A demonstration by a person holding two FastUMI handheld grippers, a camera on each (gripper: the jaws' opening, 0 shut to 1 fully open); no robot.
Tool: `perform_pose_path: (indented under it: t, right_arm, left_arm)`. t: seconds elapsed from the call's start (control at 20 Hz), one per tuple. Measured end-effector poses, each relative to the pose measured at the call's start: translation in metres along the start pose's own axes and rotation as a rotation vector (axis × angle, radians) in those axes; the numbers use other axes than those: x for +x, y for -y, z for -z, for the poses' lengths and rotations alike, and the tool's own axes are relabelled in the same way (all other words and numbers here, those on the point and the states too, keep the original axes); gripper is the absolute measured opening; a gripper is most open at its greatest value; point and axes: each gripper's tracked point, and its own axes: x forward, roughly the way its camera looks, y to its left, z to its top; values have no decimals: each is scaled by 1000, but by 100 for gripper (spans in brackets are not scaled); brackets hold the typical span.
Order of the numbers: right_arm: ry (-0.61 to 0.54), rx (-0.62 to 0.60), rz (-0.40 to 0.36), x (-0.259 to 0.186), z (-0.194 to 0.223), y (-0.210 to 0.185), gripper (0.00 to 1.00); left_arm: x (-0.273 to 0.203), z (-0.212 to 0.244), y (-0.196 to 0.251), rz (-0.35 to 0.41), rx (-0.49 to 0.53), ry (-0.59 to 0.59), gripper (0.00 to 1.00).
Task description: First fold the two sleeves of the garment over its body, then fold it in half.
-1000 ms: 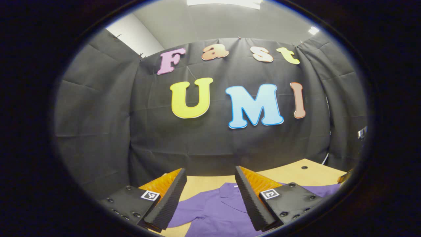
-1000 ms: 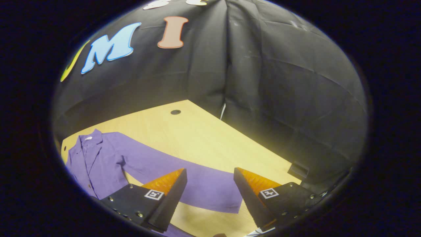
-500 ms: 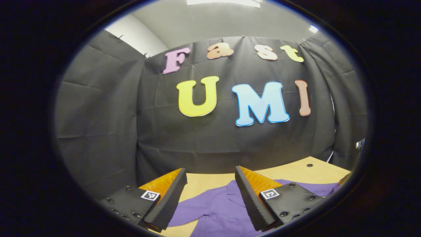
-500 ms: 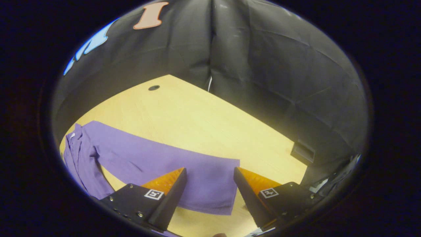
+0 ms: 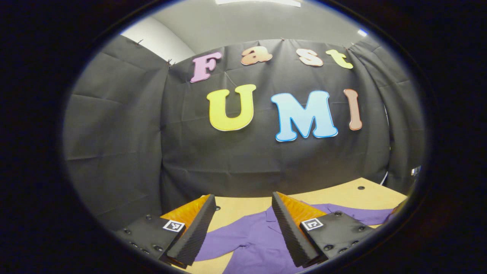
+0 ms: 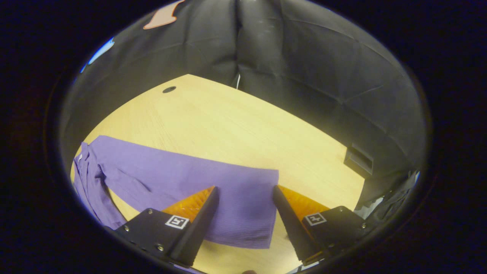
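Shirt (image 5: 254,243) body: running off the bottom edge of the left gripper view, hem out of sight.
Collar (image 5: 274,223): partly sitting behind a finger (image 5: 291,232) of the left gripper.
Sleeve (image 6: 198,186) cuff: lower corners lying behind the right gripper's fingers (image 6: 198,224).
Shirt front (image 6: 89,186): squeezing against the left rim of the right gripper view, buttons too small to tell.
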Motion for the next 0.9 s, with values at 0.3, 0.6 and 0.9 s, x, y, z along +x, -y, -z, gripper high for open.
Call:
perform_pose_path:
  t: [0.3, 0.6, 0.9]
  right_arm:
    - [-28, 9, -6, -1, 0, 0, 72]
    - [-33, 13, -18, 0, -1, -3, 37]
    - [-4, 75, -39, -1, -7, -5, 8]
  left_arm:
    - [-3, 3, 5, 14, -14, 4, 94]
    - [-8, 1, -1, 7, -6, 15, 94]
    - [-8, 1, -3, 7, -14, 15, 94]
